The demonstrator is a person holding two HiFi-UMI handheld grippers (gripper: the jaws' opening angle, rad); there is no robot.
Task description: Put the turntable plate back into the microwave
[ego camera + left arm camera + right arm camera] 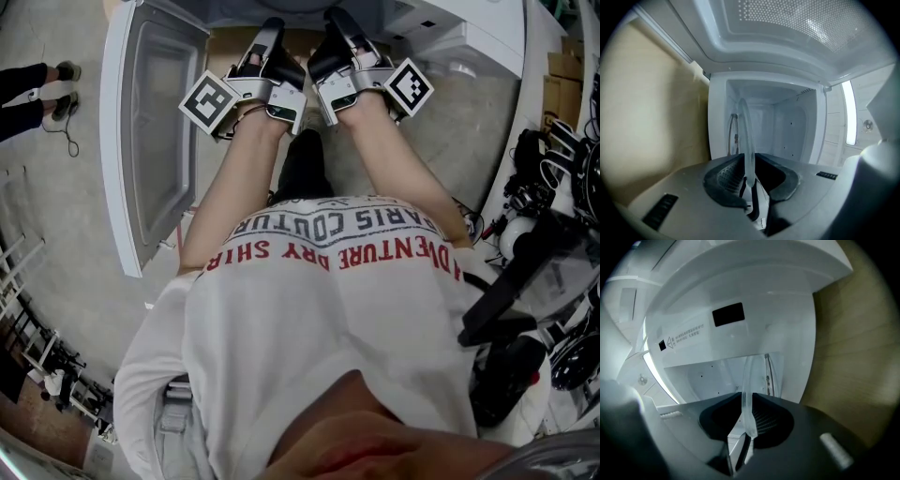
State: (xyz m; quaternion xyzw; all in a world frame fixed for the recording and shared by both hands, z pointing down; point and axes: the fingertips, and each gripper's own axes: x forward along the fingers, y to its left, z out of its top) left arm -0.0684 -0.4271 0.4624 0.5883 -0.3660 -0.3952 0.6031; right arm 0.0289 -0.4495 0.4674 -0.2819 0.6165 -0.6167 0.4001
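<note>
The white microwave [441, 33] stood with its door [150, 122] swung wide to the person's left, and its pale cavity [787, 126] was open straight ahead of both grippers. The clear glass turntable plate [748, 140] was held at the mouth of that cavity, carried between the two grippers and seen edge-on in each gripper view. No view showed whether any part of it already rested on the cavity floor.

The left gripper [749, 177] had its jaws closed down on the plate's rim, with the dark pads against the glass on both faces. The right gripper [747, 420] was clamped the same way on a nearby stretch of rim, and in the head view the two sat side by side.

The plate looked stiff, fairly heavy for its thinness, smooth and breakable. I judged the rim to be the only sensible place to grip it, with two holds spread apart so that it could not swing. Glass on rubber pads could slide under a jolt, so it called for slow, level travel and a gentle set-down, with both holds kept on until the plate was seated.
</note>
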